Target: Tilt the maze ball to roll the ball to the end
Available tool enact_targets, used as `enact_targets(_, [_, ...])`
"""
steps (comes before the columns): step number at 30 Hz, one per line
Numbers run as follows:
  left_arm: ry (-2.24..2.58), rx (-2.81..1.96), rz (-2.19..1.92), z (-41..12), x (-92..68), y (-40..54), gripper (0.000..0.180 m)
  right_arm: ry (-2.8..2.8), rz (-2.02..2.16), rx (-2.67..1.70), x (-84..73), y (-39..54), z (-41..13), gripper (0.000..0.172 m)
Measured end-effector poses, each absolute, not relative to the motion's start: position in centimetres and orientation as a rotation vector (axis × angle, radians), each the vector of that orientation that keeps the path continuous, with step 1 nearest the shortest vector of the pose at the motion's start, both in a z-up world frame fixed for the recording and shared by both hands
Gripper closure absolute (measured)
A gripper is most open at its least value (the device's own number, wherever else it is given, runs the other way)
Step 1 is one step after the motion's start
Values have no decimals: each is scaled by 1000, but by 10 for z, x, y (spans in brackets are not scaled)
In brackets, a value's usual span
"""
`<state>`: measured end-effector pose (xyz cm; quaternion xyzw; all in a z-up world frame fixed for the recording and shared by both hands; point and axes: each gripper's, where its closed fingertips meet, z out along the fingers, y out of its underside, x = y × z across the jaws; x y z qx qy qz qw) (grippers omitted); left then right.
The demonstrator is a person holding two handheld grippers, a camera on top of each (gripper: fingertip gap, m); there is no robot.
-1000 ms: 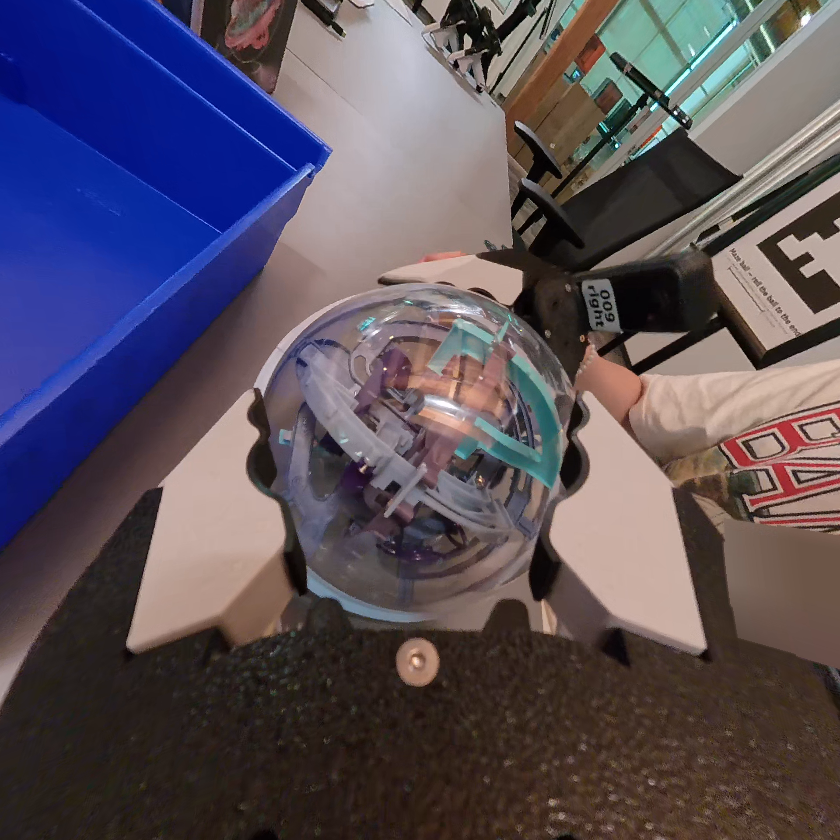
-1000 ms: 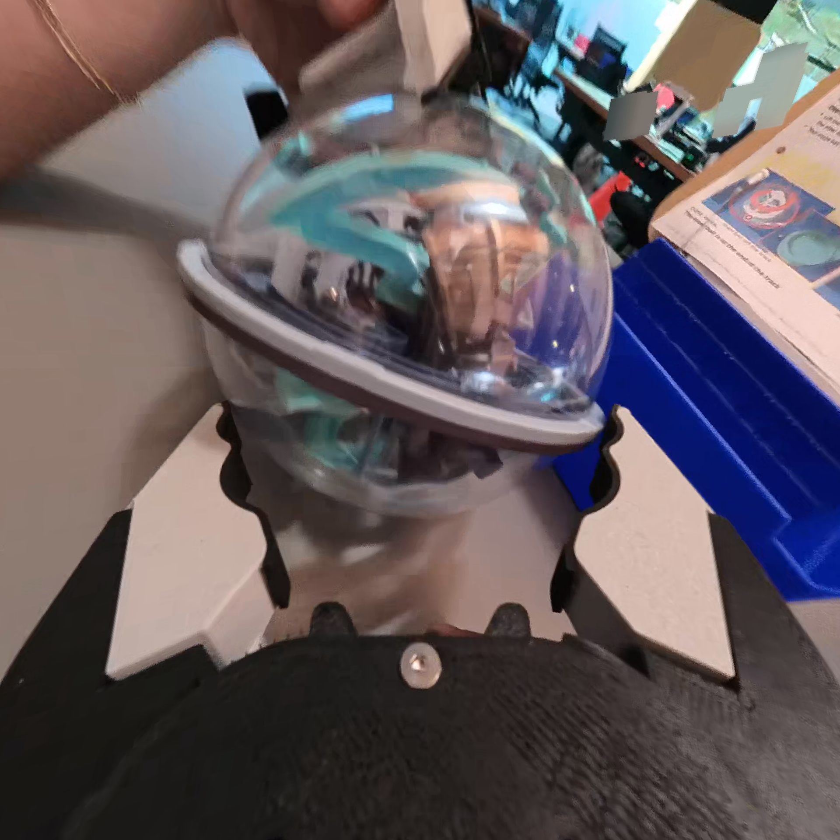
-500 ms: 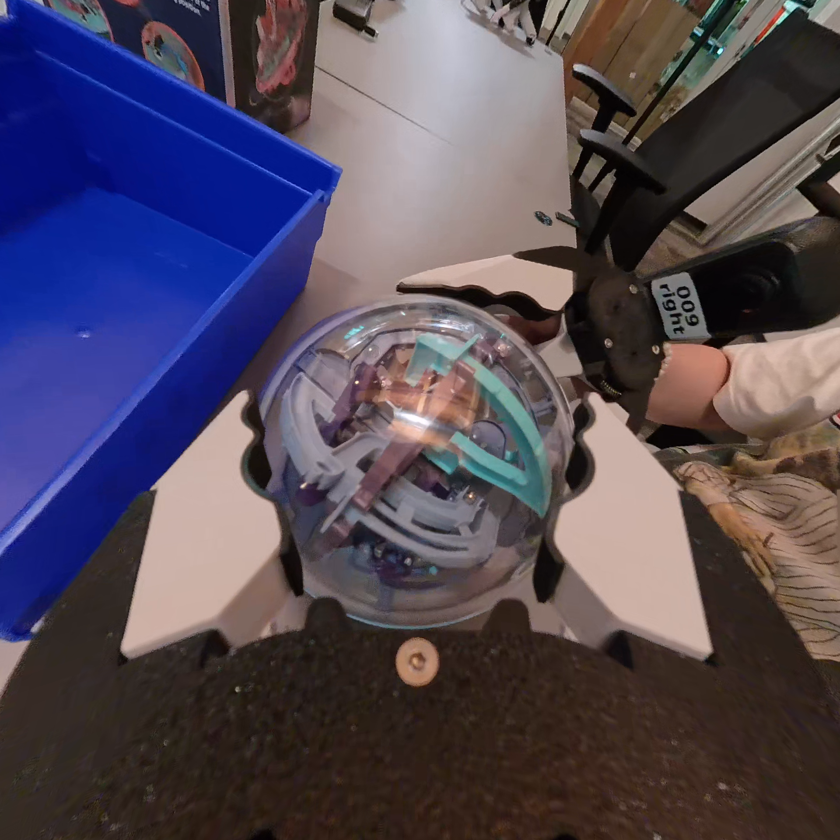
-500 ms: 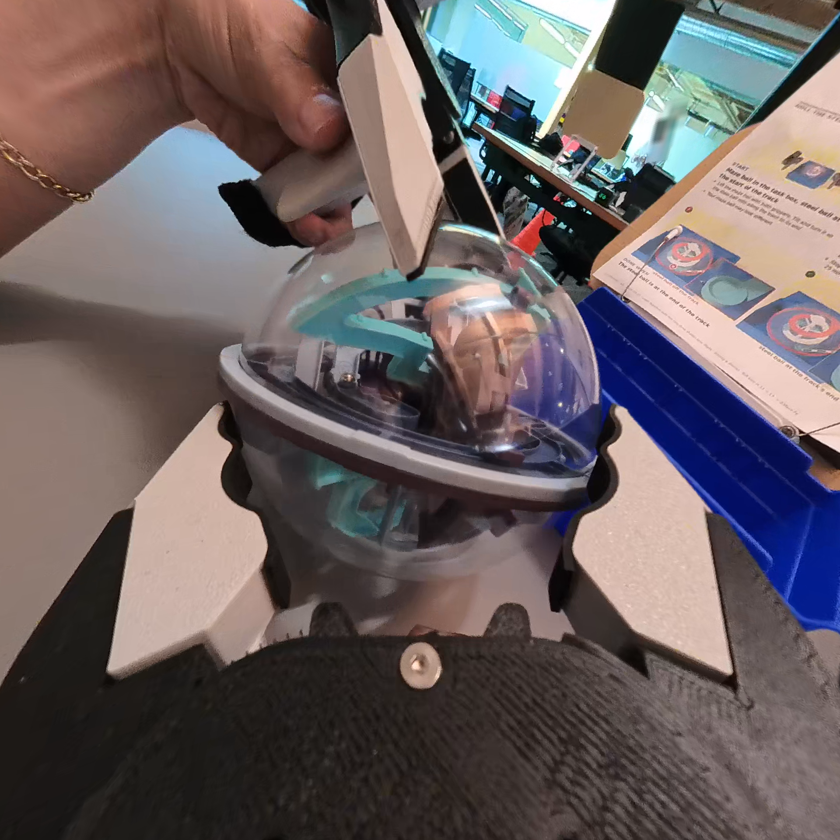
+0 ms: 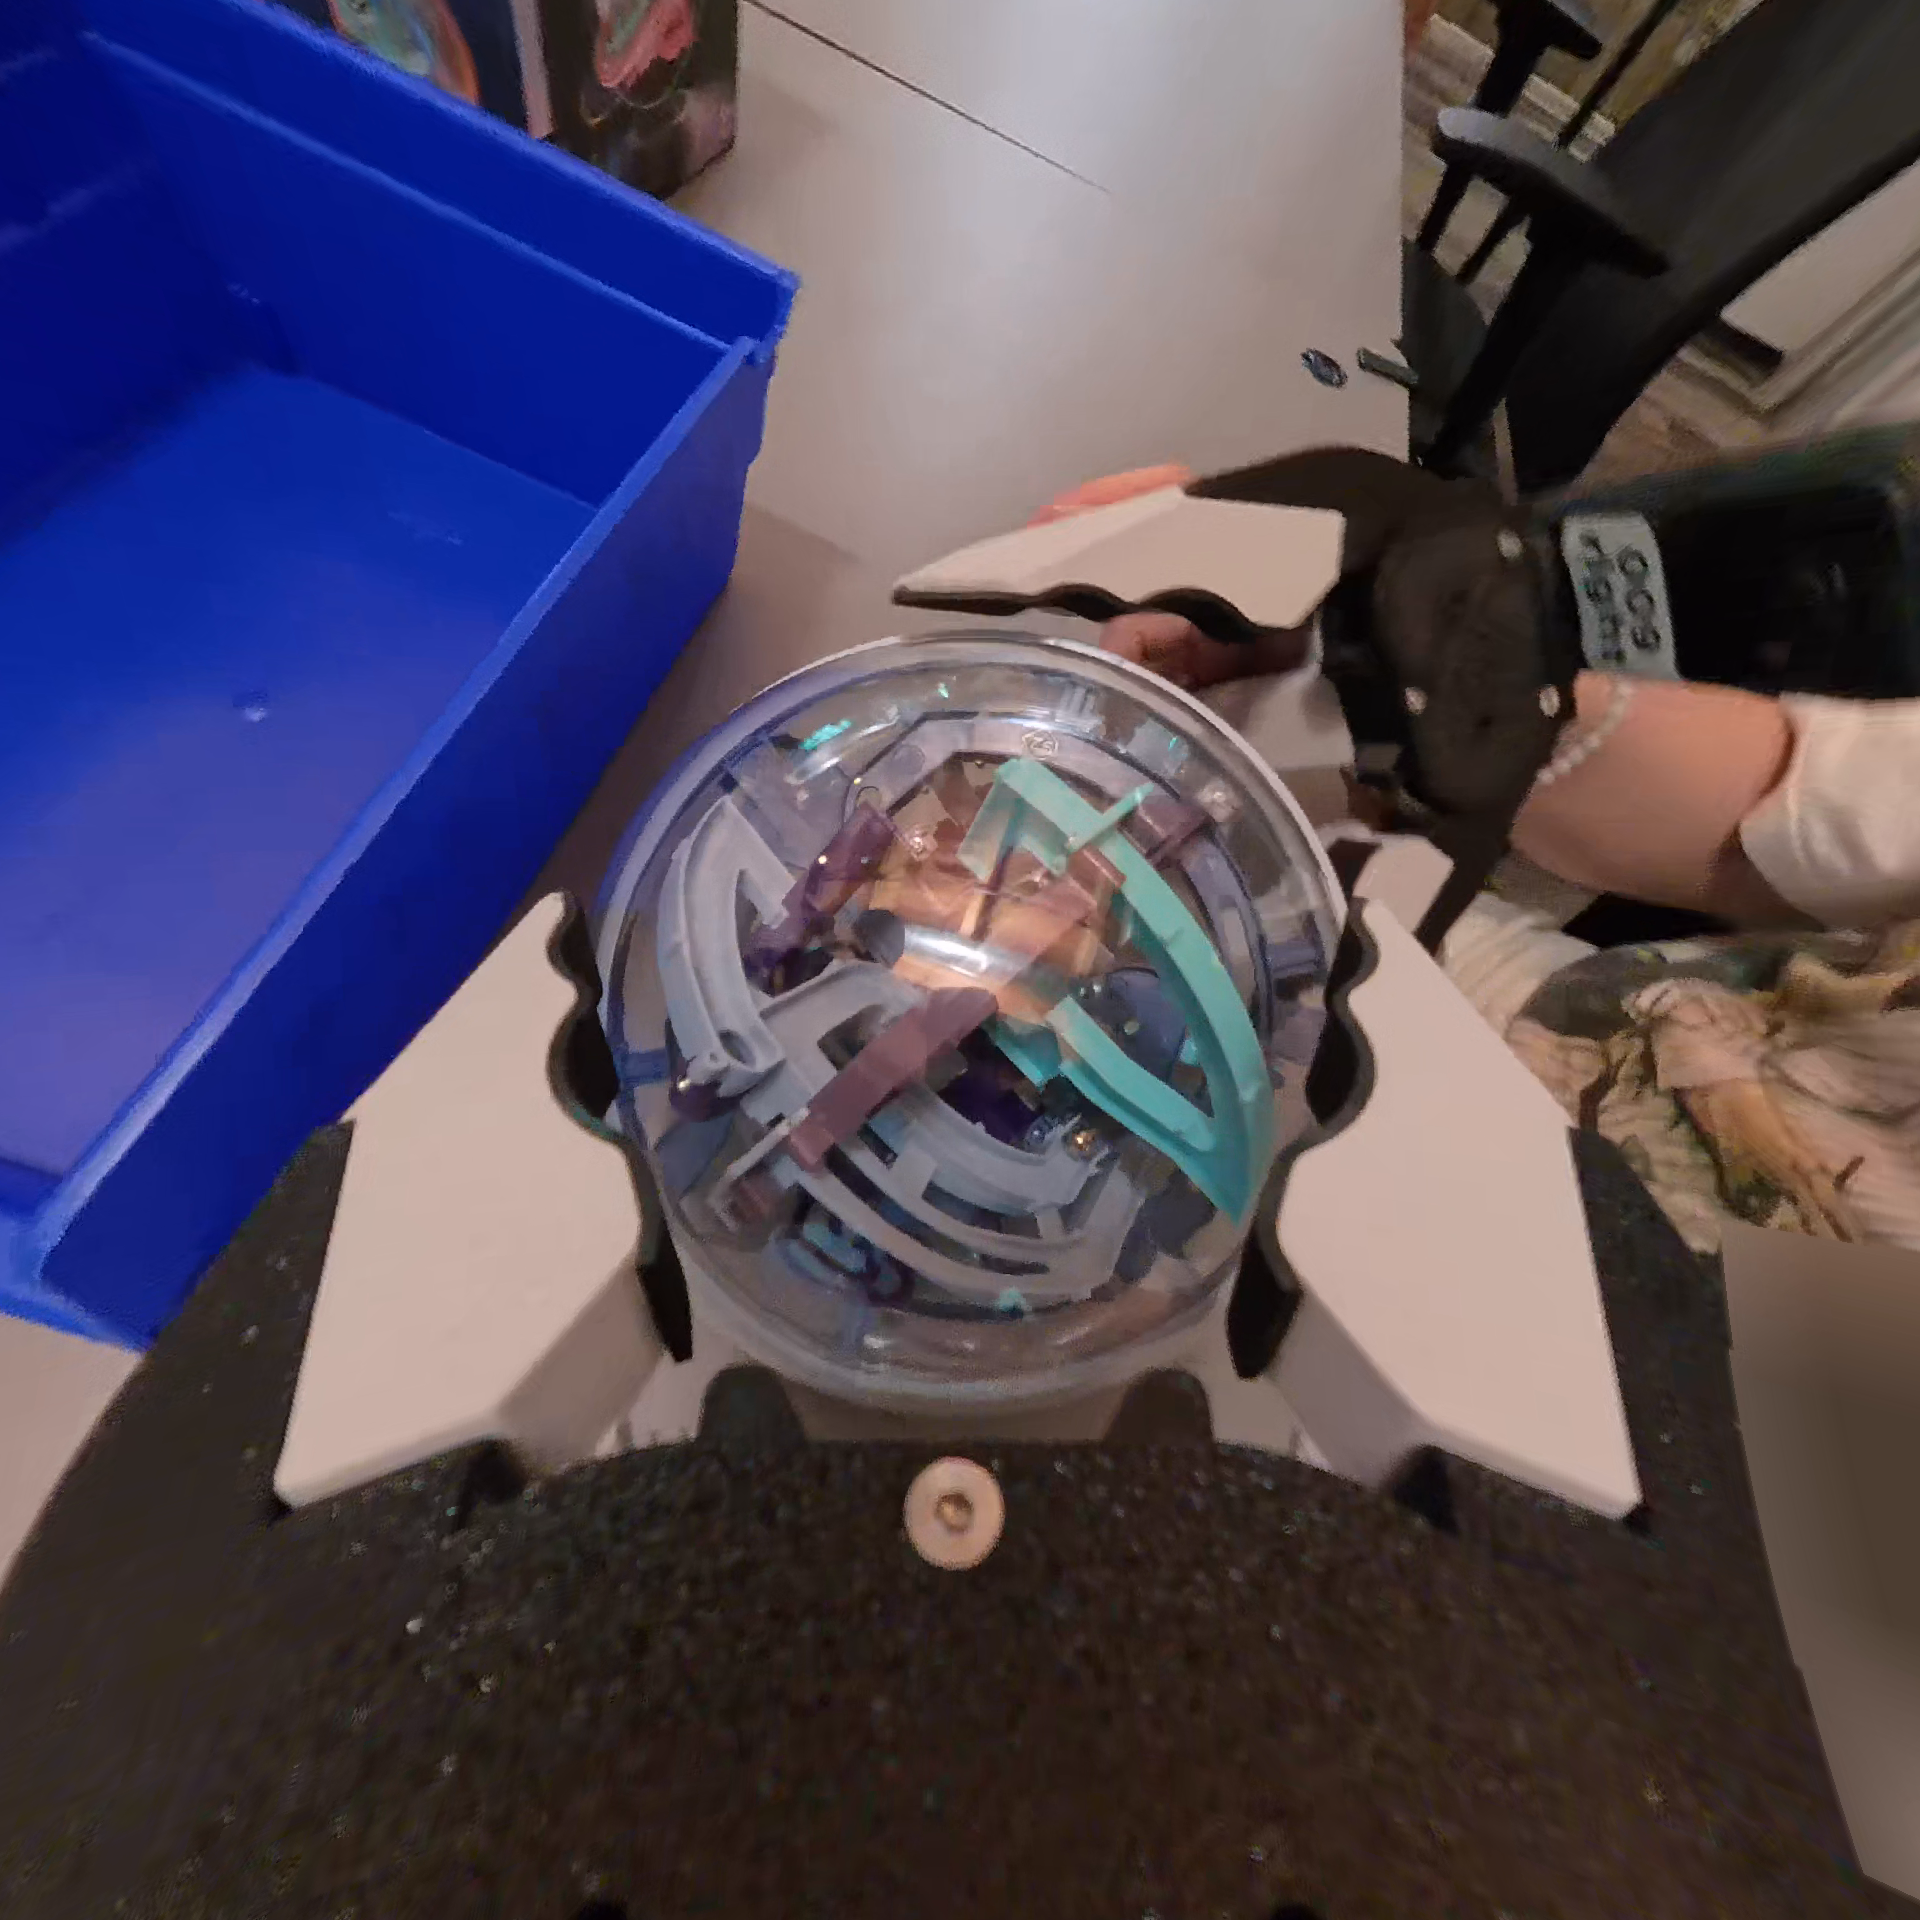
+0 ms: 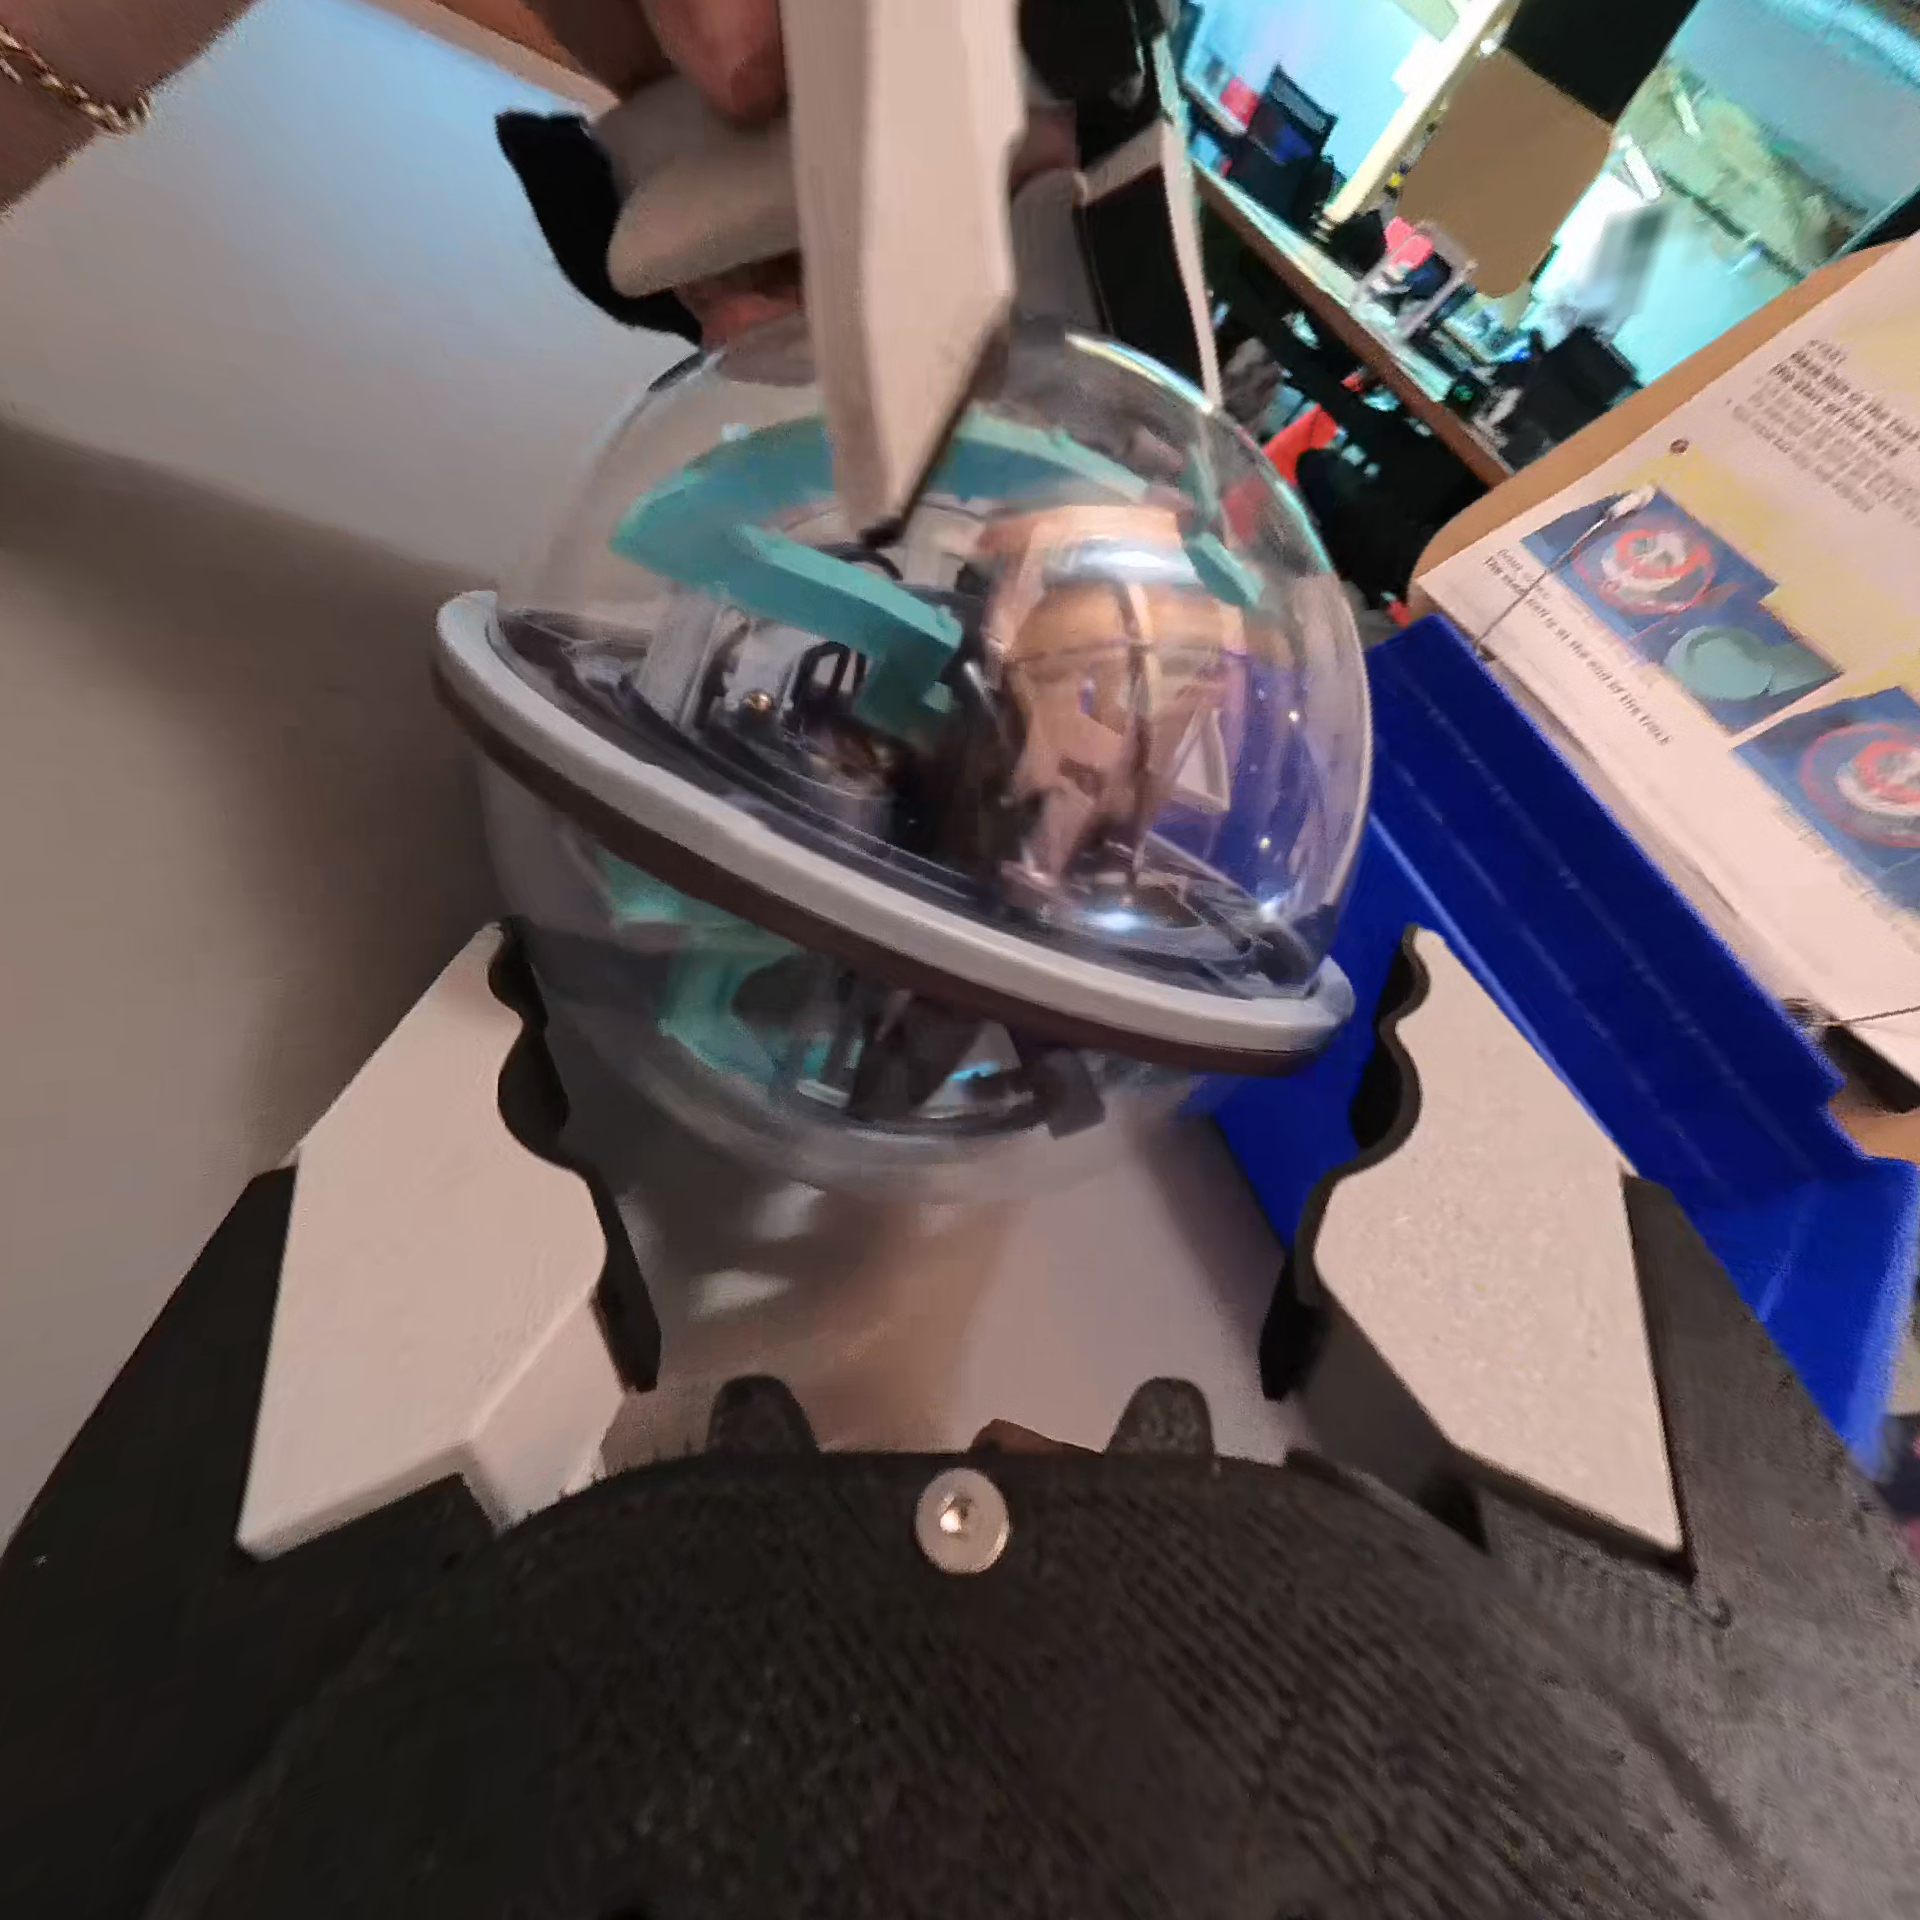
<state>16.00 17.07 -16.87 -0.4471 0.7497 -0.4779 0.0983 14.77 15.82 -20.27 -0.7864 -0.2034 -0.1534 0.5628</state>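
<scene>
Between both grippers' spread fingers sits the clear maze ball [image 5: 961, 1029], beside the blue bin [image 5: 312, 623]. Left gripper [image 5: 961, 997] clamps its sides. Right gripper [image 6: 956, 1039] cradles it, band tilted.

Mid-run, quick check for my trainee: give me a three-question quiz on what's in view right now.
1. Which colour is the bin beside the maze ball? A red, B blue, C green.
2. True or false: the left gripper has nothing between its fingers.
3. Fill in: the long curved track under the dome, on the side nearest the other gripper, is ___.

Key: 1 B. 2 False, the maze ball sits between them. 3 teal.
</scene>
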Motion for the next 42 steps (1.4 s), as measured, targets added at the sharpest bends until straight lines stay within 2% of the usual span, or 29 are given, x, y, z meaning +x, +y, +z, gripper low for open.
enact_targets(7, [2245,-1251,-1381,-167,166,159,47,-400,-219,-1877,144,158,-218,25])
enact_targets(11, [2233,-1272,-1354,-164,168,159,54,-368,-276,-1921,149,154,-228,28])
enact_targets(28, [2300,-1196,-1042,-168,160,143,54,-329,-316,-2012,146,147,-244,30])
enact_targets(32, [2318,-1156,-1037,-168,158,141,54,-336,-253,-1966,141,144,-236,29])
enact_targets(37, [2336,-1094,-1043,-168,156,137,53,-380,-161,-1768,125,141,-193,28])
enact_targets(42, [2350,-1059,-1073,-169,155,136,49,-473,-365,-1799,126,149,-204,20])
